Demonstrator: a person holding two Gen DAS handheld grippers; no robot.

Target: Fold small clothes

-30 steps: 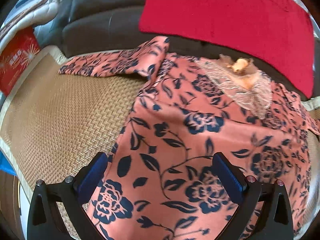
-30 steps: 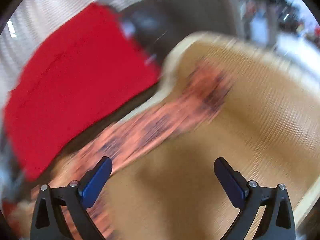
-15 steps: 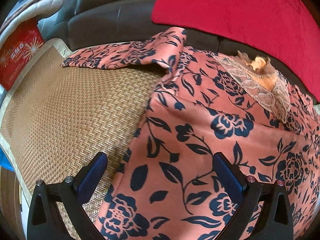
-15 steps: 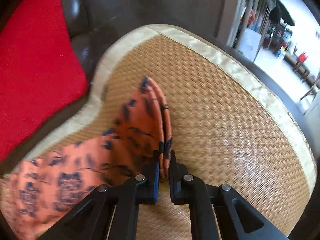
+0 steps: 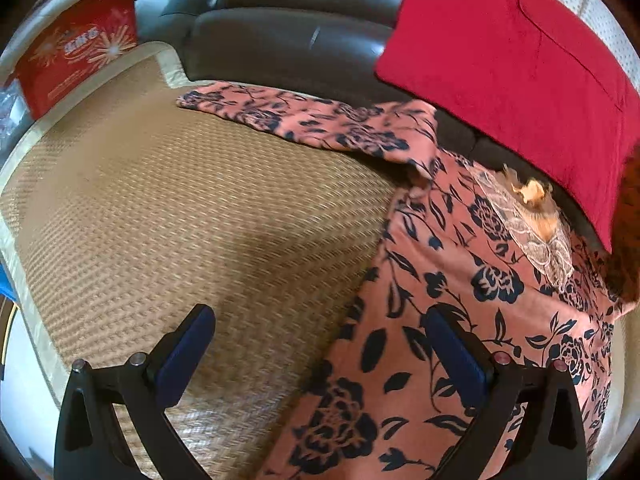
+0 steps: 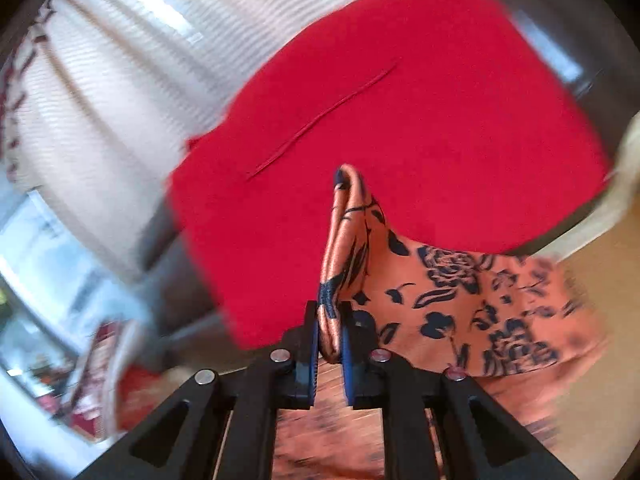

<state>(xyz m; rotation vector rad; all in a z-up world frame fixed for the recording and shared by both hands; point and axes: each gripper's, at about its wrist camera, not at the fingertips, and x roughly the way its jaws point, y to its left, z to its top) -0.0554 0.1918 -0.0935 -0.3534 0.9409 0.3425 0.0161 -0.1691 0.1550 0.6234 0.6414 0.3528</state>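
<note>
A small orange blouse with dark blue flowers (image 5: 452, 280) lies spread on a woven mat (image 5: 180, 220), lace collar (image 5: 536, 236) at the far right, one sleeve (image 5: 304, 120) stretched to the far left. My left gripper (image 5: 316, 352) is open and empty, low over the blouse's left edge. My right gripper (image 6: 329, 340) is shut on the other sleeve (image 6: 460, 300) and holds it lifted in front of the red cushion; its cuff stands up between the pads.
A red cushion (image 5: 520, 68) (image 6: 400, 140) leans on the dark leather sofa back (image 5: 288, 36) behind the blouse. A red box (image 5: 76, 48) stands at the mat's far left corner. Pale curtains (image 6: 120, 60) hang behind.
My right gripper closed on the sleeve end on the mat, then lifted it and swung it toward the cushion. My left gripper slid left, off the blouse body toward its edge.
</note>
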